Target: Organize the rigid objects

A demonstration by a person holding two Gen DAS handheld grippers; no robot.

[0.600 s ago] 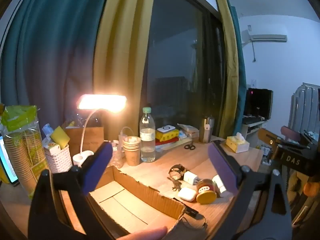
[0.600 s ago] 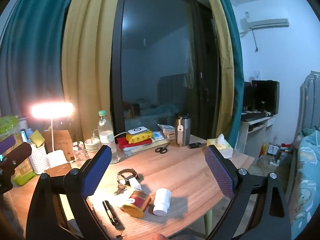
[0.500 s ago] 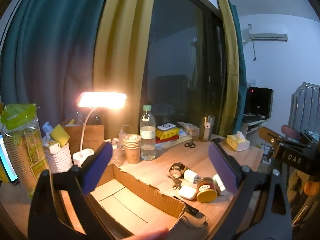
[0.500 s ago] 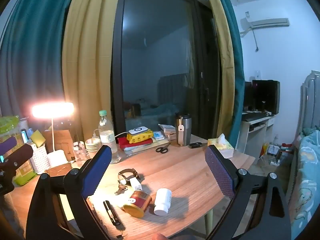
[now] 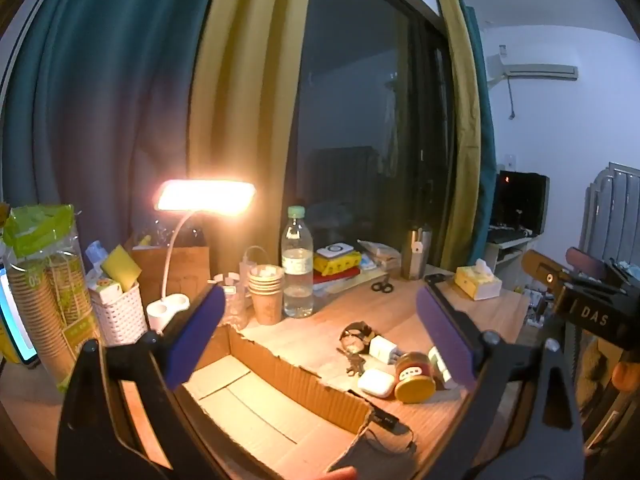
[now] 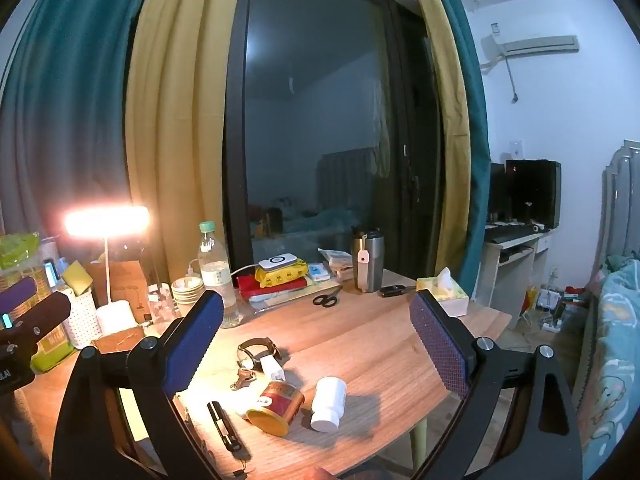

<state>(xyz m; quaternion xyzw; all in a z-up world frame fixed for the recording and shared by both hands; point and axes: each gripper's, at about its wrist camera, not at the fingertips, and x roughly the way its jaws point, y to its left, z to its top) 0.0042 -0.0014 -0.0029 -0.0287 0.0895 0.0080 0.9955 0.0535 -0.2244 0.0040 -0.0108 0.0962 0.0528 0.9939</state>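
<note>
An open cardboard box (image 5: 280, 376) lies on the wooden desk under my left gripper (image 5: 320, 336), which is open and empty above it. Right of the box lie a watch (image 5: 356, 334), keys (image 5: 354, 364), a white charger (image 5: 383, 350), a white earbud case (image 5: 375, 382) and a small red jar with a yellow lid (image 5: 414, 376). My right gripper (image 6: 316, 344) is open and empty above the jar (image 6: 276, 402), a white pill bottle (image 6: 329, 402), a black folding tool (image 6: 224, 424), the watch (image 6: 258, 348) and the keys (image 6: 242, 378).
At the back of the desk stand a lit desk lamp (image 5: 204, 200), a water bottle (image 5: 297, 264), stacked paper cups (image 5: 266, 296), a white basket (image 5: 118, 312), books (image 6: 280, 278), scissors (image 6: 326, 300), a steel tumbler (image 6: 366, 260) and a tissue box (image 6: 444, 290). The desk edge runs at right.
Both views have barely shifted. The left gripper has drifted slightly up and back. No object has moved.
</note>
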